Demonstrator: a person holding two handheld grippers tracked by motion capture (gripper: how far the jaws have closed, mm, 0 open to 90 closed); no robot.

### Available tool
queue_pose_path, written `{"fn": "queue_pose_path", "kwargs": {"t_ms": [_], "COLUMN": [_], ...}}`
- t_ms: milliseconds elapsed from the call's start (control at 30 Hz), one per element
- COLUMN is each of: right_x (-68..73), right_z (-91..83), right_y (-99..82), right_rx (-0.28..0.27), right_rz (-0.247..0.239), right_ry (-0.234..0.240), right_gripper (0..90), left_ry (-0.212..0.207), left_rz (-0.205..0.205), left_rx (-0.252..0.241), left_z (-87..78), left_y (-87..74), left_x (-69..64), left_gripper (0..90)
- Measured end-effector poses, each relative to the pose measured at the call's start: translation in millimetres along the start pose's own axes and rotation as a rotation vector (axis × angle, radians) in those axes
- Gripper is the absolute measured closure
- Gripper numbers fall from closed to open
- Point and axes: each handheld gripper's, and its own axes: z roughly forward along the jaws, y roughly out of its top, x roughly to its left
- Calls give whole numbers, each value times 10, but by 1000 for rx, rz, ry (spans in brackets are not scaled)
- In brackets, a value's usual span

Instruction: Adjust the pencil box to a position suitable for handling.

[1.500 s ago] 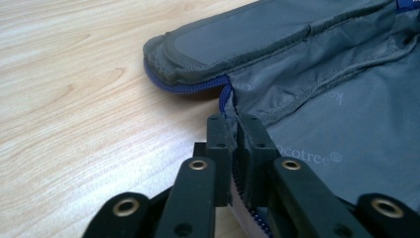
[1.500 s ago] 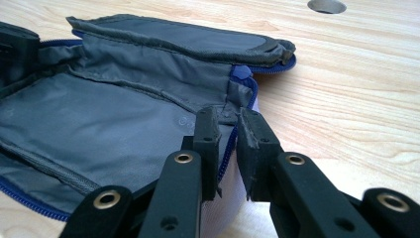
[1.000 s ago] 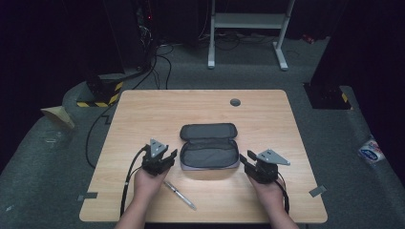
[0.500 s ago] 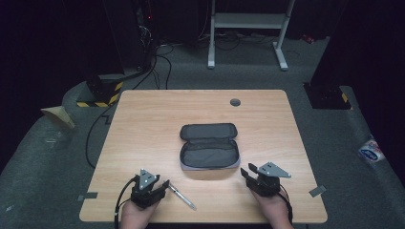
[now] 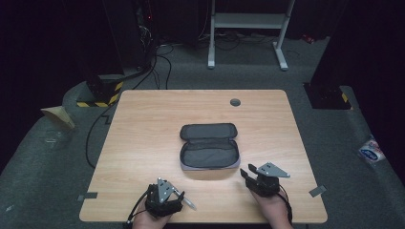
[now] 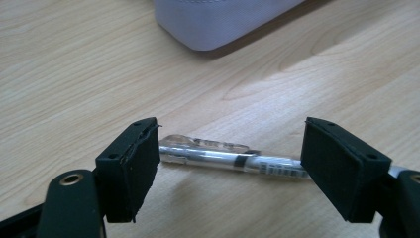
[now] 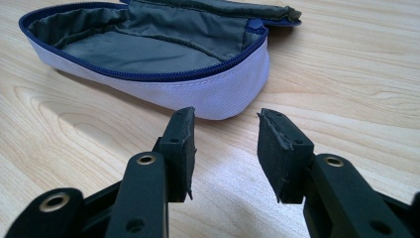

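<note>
The work surface is a light wood-grain table (image 5: pixel 143 143) with a dark round grommet (image 5: pixel 235 102) near its far edge and no visible damage. At its centre lies an open zip pencil case (image 5: pixel 208 151), pale lilac-grey outside with a dark lining and a blue zipper, its lid folded back toward the far side; in the right gripper view the compartment facing the camera holds nothing that can be seen. A clear ballpoint pen (image 6: pixel 233 157) lies flat on the table near the front edge, apart from the case. The left gripper (image 5: pixel 165 196) sits over the pen at the front left; in the left gripper view its jaws stand wide apart, one on each side of the pen, with no contact that can be confirmed. The right gripper (image 5: pixel 258 179) rests at the front right, just beside the near right corner of the case, jaws apart and holding nothing. The floor is grey carpet (image 5: pixel 57 157). Beyond the table stand a white metal frame (image 5: pixel 248 24), black cables (image 5: pixel 157 62) and a yellow-and-black striped base (image 5: pixel 98 98). The background is dark.
</note>
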Motion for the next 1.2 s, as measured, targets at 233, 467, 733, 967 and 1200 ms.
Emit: {"fn": "queue_pose_path", "kwargs": {"t_ms": [233, 467, 733, 967, 1200], "right_x": [-8, -11, -9, 10, 15], "right_z": [-7, -1, 15, 20, 46], "right_y": [4, -1, 4, 16, 6], "right_rx": [-6, -2, -2, -6, 4], "right_rz": [-2, 2, 6, 9, 10], "right_ry": [-3, -3, 7, 11, 13], "right_gripper": [578, 578, 576, 574, 573], "left_ry": [27, 20, 1, 10, 36], "left_rz": [-10, -46, -68, -23, -40], "left_rx": [39, -13, 43, 105, 96], "left_z": [78, -175, -338, -200, -25], "left_y": [-3, -10, -202, -215, -84], "left_x": [99, 195, 209, 132, 127], "left_gripper": [274, 311, 304, 235, 242]}}
